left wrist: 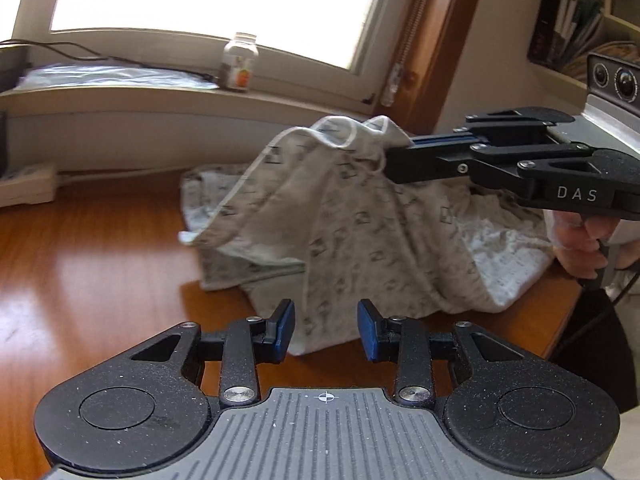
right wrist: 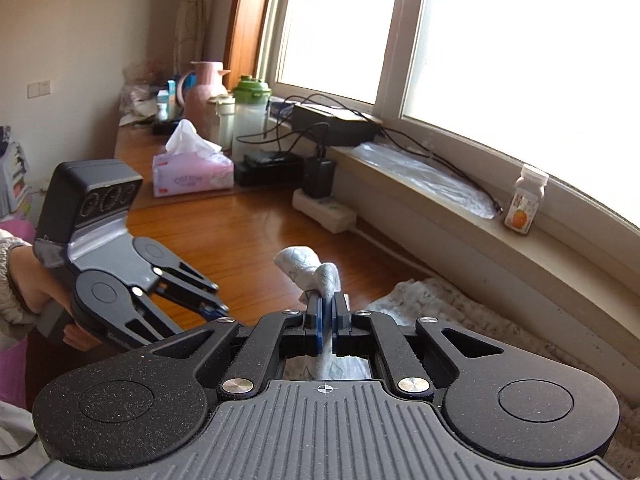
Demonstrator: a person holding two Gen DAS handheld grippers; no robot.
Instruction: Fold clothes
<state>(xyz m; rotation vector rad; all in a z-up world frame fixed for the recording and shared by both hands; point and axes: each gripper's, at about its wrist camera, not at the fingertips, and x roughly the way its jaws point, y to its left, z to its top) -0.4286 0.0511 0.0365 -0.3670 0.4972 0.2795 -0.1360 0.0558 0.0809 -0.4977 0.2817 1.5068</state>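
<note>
The right gripper had its blue-padded fingers pinched tight on a bunched edge of the pale grey printed cloth garment, holding that edge up in the air so the fabric draped down in a tent shape onto the glossy brown wooden tabletop, where the rest of it lay crumpled below the windowsill. The left gripper hovered just short of the garment's lower hem with its fingers spread apart and nothing between them, while a small clear plastic bottle with an orange label stood on the sill behind.
</note>
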